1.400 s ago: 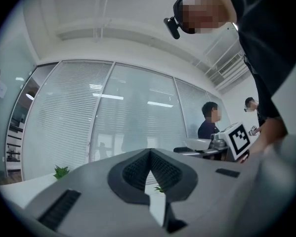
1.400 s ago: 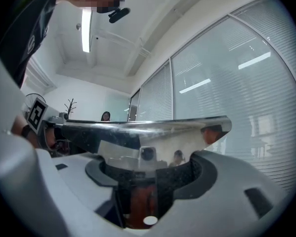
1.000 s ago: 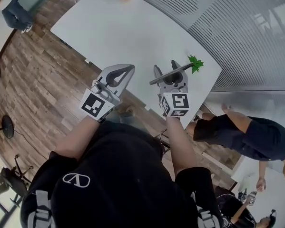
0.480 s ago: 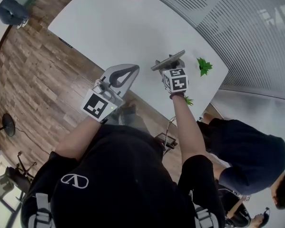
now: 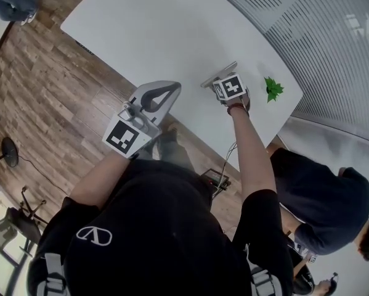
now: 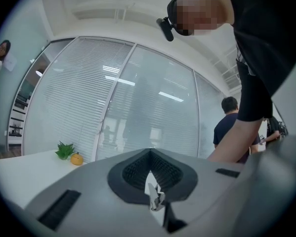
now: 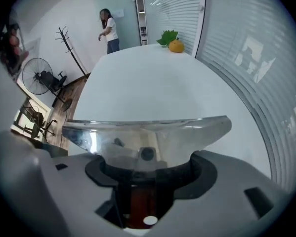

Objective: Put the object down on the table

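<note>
White tbl (image 5: 159,36); R gripper (image 5: 226,81) jaws grip shiny metal obj (image 7: 197,132); shirt logo (image 5: 93,235).

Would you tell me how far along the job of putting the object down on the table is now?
Done: the right gripper holds the shiny metal tool over the white table, near its edge. In hand: its jaws are closed on the tool; whether it touches the tabletop is unclear. Left: setting it down and letting go. The left gripper is shut and empty.

No readable lettering; only a white emblem (image 5: 93,235) on the black shirt (image 5: 166,214).
</note>
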